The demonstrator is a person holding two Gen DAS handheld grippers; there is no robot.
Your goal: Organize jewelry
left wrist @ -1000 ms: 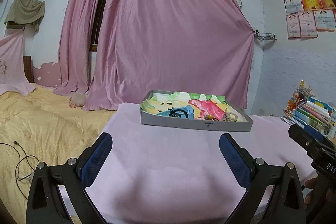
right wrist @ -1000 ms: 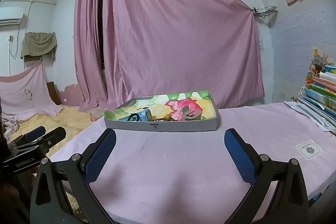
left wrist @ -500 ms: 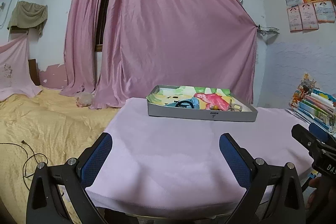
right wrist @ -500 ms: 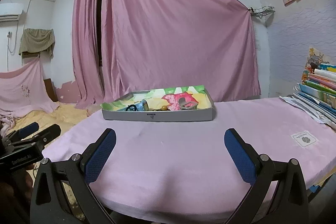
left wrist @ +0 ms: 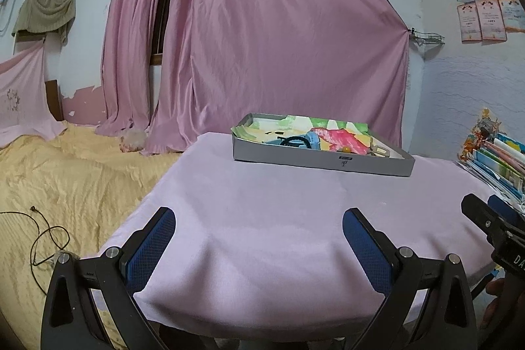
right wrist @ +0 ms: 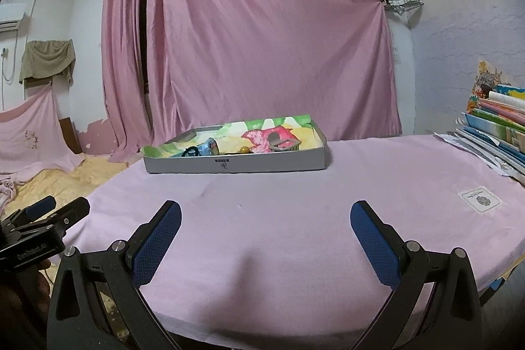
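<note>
- We hold the left tongs (left wrist: 259, 220) at the lower centre of the left wrist view, released: the two blue pads stand wide apart with nothing between them.
- We hold the right tongs (right wrist: 265, 215) at the lower centre of the right wrist view, likewise released and empty.
- Both tongs hover over the near edge of the counter (right wrist: 295, 218), which is covered with a pink cloth.
- The task's thing, a shallow grey tray (right wrist: 236, 165), sits at the centre of both frames, on the far part of the counter and well apart from both tongs.
- Inside the tray we see a colourful paper lining and several small pieces, among them a black ring-shaped item (left wrist: 293, 140) and a small orange bead (right wrist: 243, 149). Finer detail is too small to tell.
- We judge the task to be at its start: no piece is gripped, and the pieces lie loose and unsorted.
- What is left: approach the tray, pick the pieces and arrange them.
</note>
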